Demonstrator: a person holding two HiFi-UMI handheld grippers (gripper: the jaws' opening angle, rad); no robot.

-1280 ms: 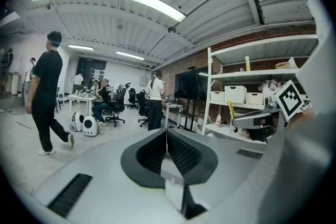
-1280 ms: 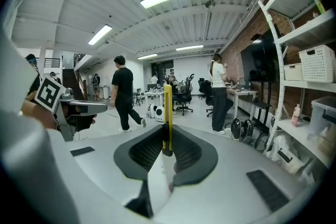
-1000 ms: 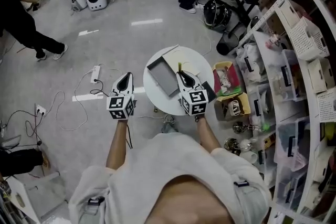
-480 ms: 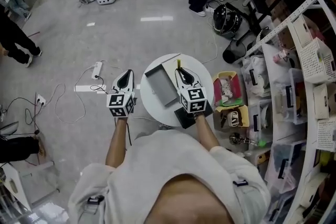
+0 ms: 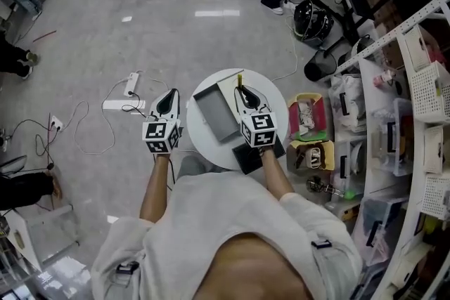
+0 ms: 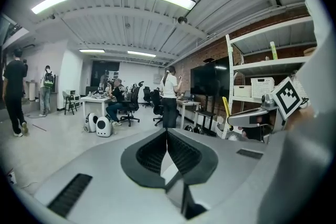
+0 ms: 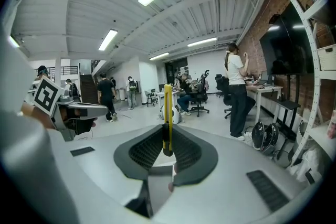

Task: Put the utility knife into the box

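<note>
A yellow utility knife (image 5: 239,79) sticks out of my right gripper (image 5: 241,91), which is shut on it above the right half of the round white table (image 5: 204,142). In the right gripper view the knife (image 7: 167,107) stands upright between the jaws of that gripper (image 7: 167,132). An open grey box (image 5: 214,112) lies on the table, just left of the right gripper. My left gripper (image 5: 170,95) hangs over the floor left of the table, shut and empty, its jaws (image 6: 167,135) meeting. The left gripper view shows the knife (image 6: 227,106) at the right.
A black flat item (image 5: 249,155) lies at the table's near right edge. Pink and yellow bins (image 5: 306,114) and crowded shelves (image 5: 394,116) stand to the right. A power strip (image 5: 124,105) and cables lie on the floor at left. People and office chairs are farther off.
The head view has shifted a little. Both grippers keep almost the same places by the table, the right one still shut on the knife.
</note>
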